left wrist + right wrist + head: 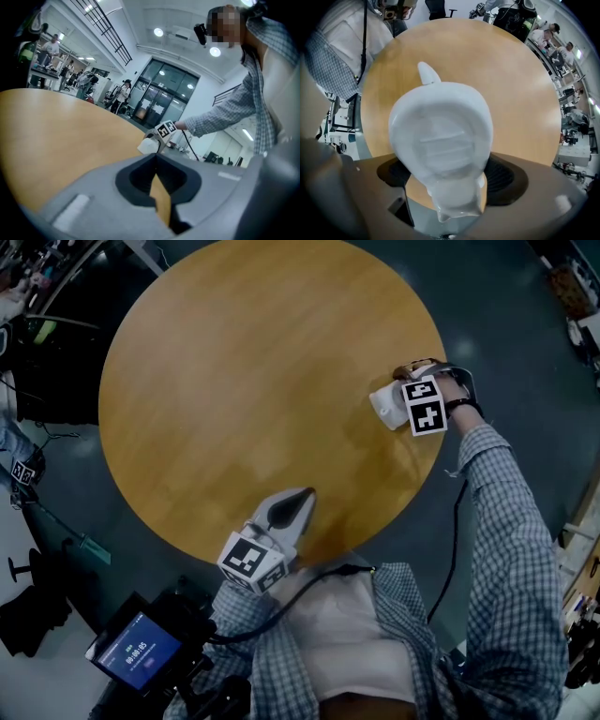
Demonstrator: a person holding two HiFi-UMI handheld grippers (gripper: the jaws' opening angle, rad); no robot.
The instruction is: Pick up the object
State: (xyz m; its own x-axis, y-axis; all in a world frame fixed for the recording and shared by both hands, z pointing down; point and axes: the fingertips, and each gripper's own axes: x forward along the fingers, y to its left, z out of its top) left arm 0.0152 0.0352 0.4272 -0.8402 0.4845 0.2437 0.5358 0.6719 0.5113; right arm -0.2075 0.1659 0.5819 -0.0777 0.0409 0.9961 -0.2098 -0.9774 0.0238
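Between the widely spread jaws of the right gripper (399,394) lies the white object (440,136), and the pads are not pressing it; pointing down likely lets them straddle it. Table (234,381) rim runs close behind this gripper, with open wood ahead. Left gripper (292,505), jaws pressed together and empty, hangs well apart

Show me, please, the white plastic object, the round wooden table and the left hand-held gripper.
white plastic object (440,136), right gripper view, on its rounded body.
round wooden table (253,381), head view, on its bare top.
left hand-held gripper (306,495), head view, at the tips of its two jaws.
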